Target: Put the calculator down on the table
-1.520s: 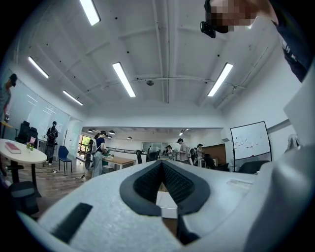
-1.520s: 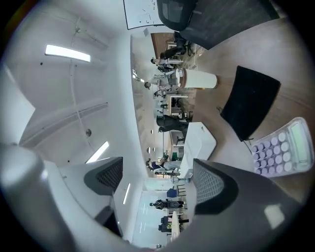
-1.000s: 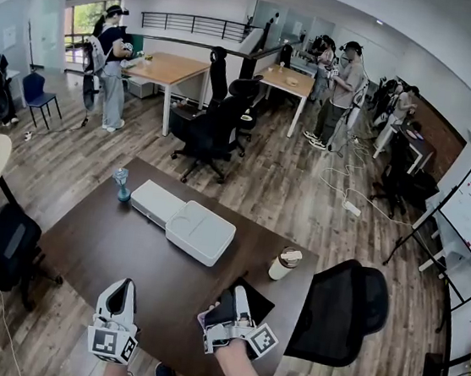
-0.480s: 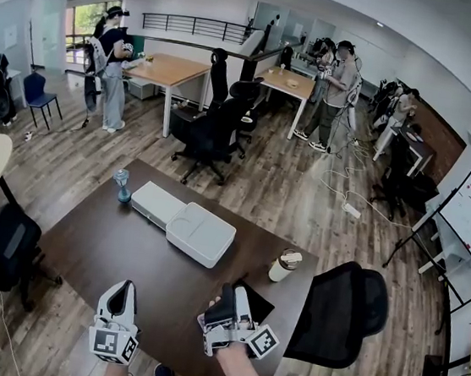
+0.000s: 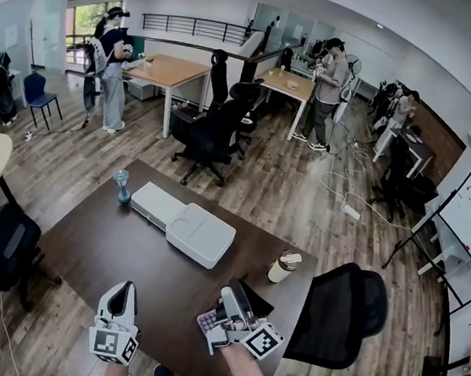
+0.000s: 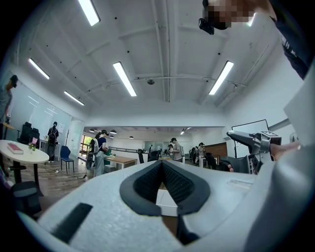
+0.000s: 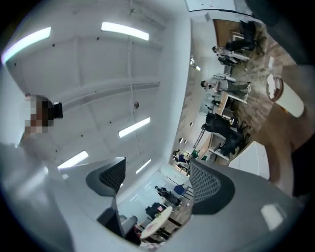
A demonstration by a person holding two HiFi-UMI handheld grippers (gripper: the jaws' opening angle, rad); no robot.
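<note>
1 rounded white box [image 5: 200, 233], dark table [image 5: 109, 248]

We see our left tongs [image 6: 161, 165] with their tips together and nothing gripped. A white box [image 6: 166, 203] shows through the gap behind them, and the right tongs [image 6: 253, 141] are at the right edge.

A dark brown table [image 5: 150, 258] stands on a wood floor [image 5: 286, 189]. At its far left corner stands a small blue hourglass [image 5: 122, 184]. Just beside it, a long white box [image 5: 184, 222] lies slantwise across the middle. A lidded paper cup [image 5: 283, 265] stands near the right edge. A black mat [image 5: 260, 299] lies by the near right edge, and a calculator [image 5: 207, 322] just left of it, only partly in sight.
</note>
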